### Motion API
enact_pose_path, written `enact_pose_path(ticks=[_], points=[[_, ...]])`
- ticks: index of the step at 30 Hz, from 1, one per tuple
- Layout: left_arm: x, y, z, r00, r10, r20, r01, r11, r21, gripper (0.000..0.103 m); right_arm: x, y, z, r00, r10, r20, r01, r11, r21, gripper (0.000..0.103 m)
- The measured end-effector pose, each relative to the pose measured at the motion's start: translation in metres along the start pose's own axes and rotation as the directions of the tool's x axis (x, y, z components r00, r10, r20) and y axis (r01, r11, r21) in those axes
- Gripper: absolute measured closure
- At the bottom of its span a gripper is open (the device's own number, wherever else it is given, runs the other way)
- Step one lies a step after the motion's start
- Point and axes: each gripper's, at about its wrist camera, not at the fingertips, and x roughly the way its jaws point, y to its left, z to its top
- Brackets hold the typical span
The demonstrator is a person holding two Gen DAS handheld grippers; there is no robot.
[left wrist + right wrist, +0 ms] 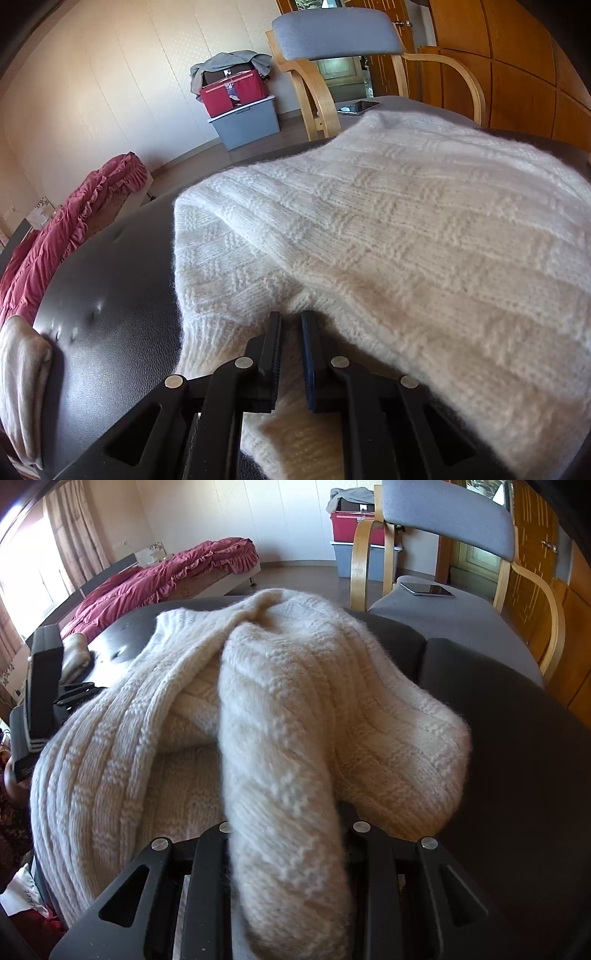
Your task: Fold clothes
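1. Fingers of the left gripper (291, 325) pinch the cream sweater's (406, 229) hem; right gripper (284, 812) fingers clamp a thick fold.
2. Sweater lies heaped mid-desk (110, 295).
3. Beyond the far edge: chair (447, 513), phone (426, 589).

Walls: pale cream panels (92, 92) are filling the upper left.
Window: daylight is streaming through curtains (59, 535) at far left.
Furniture: a grey-cushioned wooden chair (336, 35) is standing top centre.

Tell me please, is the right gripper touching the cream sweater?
Touching: the right wrist view shows the right gripper clamped on a thick fold of the sweater.
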Motion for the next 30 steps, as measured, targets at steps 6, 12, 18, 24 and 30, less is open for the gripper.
enact_pose_path(ticks=[6,12,18,24,30], points=[[0.008,-0.006,0.012,1.0,0.023,0.008,-0.024,0.998,0.055,0.096,-0.008,0.015,-0.016,0.998,-0.057,0.019,0.058,0.997,-0.044,0.076],[0.017,-0.022,0.025,0.996,0.083,0.037,-0.088,0.982,0.165,0.098,-0.017,0.031,-0.037,0.992,-0.12,0.05,0.124,0.989,-0.084,0.076],[0.023,-0.025,0.032,0.997,0.043,0.066,-0.056,0.975,0.215,0.098,-0.023,0.033,-0.05,0.991,-0.123,0.06,0.127,0.989,-0.07,0.076],[0.028,-0.029,0.039,0.995,0.002,0.096,-0.027,0.965,0.262,0.098,-0.029,0.04,-0.062,0.988,-0.13,0.08,0.134,0.99,-0.05,0.076],[0.032,-0.034,0.043,0.993,-0.022,0.115,-0.014,0.954,0.3,0.098,-0.035,0.048,-0.073,0.988,-0.121,0.098,0.123,0.992,-0.01,0.076]])
